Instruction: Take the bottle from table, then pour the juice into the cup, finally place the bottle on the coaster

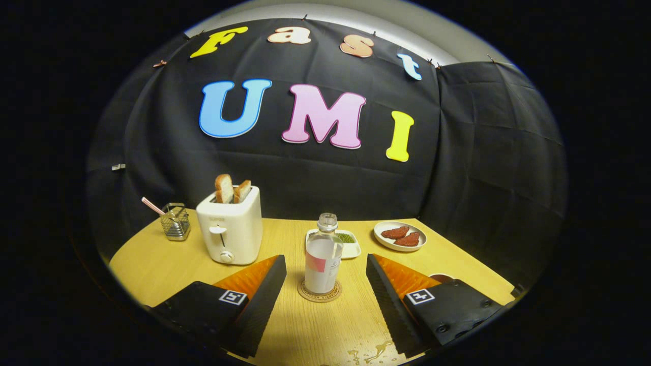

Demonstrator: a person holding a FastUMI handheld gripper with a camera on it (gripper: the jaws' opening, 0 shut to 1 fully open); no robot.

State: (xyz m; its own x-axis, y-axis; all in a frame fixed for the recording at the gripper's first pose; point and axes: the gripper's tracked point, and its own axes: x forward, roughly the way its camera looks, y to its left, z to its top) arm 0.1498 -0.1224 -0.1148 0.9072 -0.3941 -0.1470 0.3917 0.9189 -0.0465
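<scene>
Evidently the bottle [323,254] was already upright on the round coaster [319,294], so I judged the task to be at or very near its end, with only a retreat left for me to command. My gripper [325,277] was spread wide, its two fingers standing apart on either side of the bottle and touching neither it nor the coaster. The bottle's clear body carried a label with a reddish patch, and I could not tell how much juice remained inside. Just behind the bottle sat a small white dish [349,245] with something green in it, partly hidden by the bottle's shoulder. Farther back and to the bottle's right lay a white plate [400,236] holding two reddish-brown pieces. To the bottle's left stood a white toaster [230,227] with two slices of bread [231,189] poking up, and beyond that a small wire basket [175,221] with a pink stick. A dark rounded rim [441,277] peeked out behind my right finger; it might have been the cup, but the finger covered most of it. Nearer me than the bottle, a few wet drops [375,352] glistened on the wooden table [152,264].
</scene>
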